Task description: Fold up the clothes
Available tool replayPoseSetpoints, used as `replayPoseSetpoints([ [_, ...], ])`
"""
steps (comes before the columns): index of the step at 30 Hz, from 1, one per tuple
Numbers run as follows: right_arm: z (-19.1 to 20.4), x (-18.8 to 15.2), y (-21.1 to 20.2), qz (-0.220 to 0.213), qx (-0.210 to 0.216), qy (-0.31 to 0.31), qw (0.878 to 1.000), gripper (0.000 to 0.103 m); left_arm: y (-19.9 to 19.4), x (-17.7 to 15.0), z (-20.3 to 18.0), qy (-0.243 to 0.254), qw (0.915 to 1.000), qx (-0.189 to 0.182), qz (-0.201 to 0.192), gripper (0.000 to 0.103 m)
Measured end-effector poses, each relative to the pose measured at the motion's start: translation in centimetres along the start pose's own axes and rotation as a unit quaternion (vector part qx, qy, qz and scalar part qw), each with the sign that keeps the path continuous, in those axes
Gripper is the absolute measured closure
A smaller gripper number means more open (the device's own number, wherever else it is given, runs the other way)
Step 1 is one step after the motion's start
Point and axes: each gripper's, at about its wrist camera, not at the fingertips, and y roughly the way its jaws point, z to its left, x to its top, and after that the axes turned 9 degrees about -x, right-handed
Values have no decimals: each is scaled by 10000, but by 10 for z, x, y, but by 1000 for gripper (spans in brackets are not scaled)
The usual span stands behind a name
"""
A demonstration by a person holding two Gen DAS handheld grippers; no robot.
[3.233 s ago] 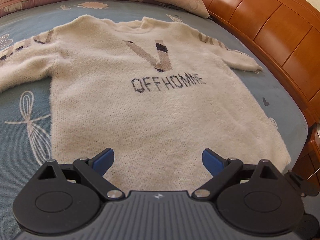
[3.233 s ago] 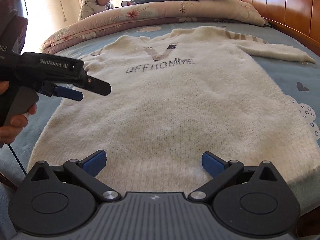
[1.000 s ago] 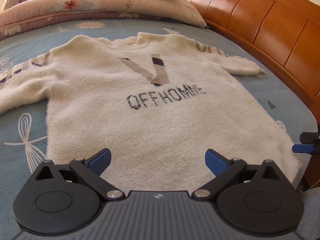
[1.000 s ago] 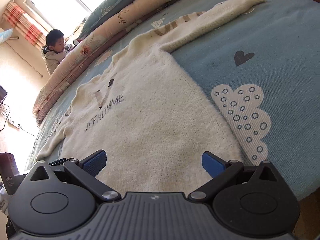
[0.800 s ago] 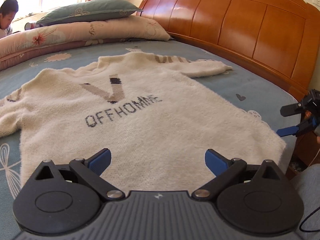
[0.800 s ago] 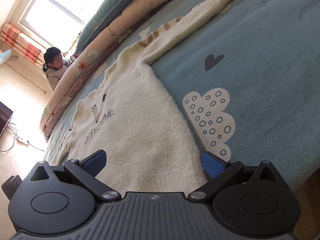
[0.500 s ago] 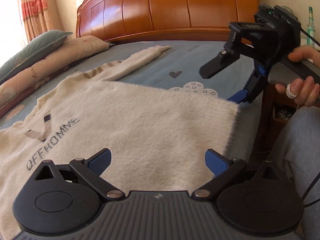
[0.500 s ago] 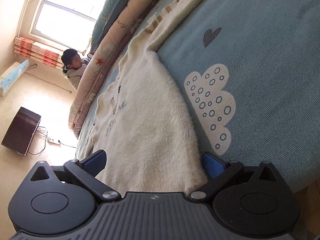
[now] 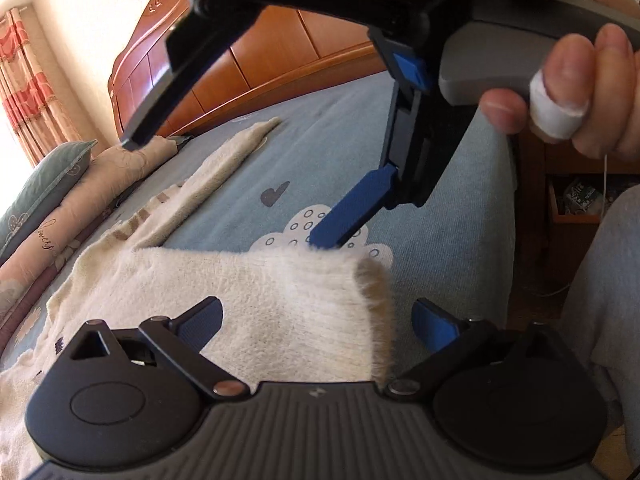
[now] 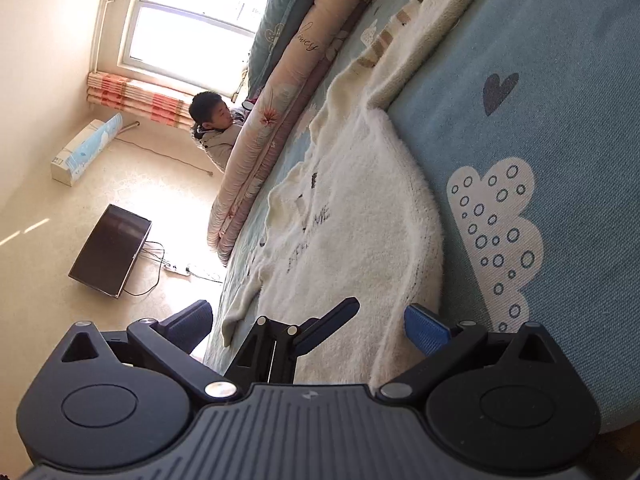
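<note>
The cream fluffy knitted sweater (image 9: 256, 304) lies flat on the blue patterned bed (image 9: 440, 216), its long axis running from the hem at the bed's near edge toward the pillows. The left gripper (image 9: 316, 320) hovers with jaws wide, straddling the hem's right corner. The right gripper (image 10: 308, 322), jaws also wide and empty, comes in just beside it along the sweater's right side edge, one blue pad (image 9: 344, 212) touching the fabric. Both sit about equally near; bare bed lies open to the right
</note>
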Motion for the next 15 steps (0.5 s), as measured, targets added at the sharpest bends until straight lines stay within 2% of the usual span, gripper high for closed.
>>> replayPoseSetpoints([
  [4,12,1,-10,-109,-520,-629,9966,0,-8,-4,8,-52,9995,304,30,2],
  [7,6,2,-14,-125,-850,-608,9944,0,-19,-5,14,-123,9989,450,-63,2],
  [12,-20,-12,1,109,-346,161,9992,3,-30,1,20,-272,9978,514,-310,2],
  [14,-20,-19,13,176,-269,233,9992,10,-32,2,24,-411,9974,471,-367,2],
  [15,-19,-21,19,200,-313,213,9991,17,-32,1,25,-458,9975,404,-349,2],
])
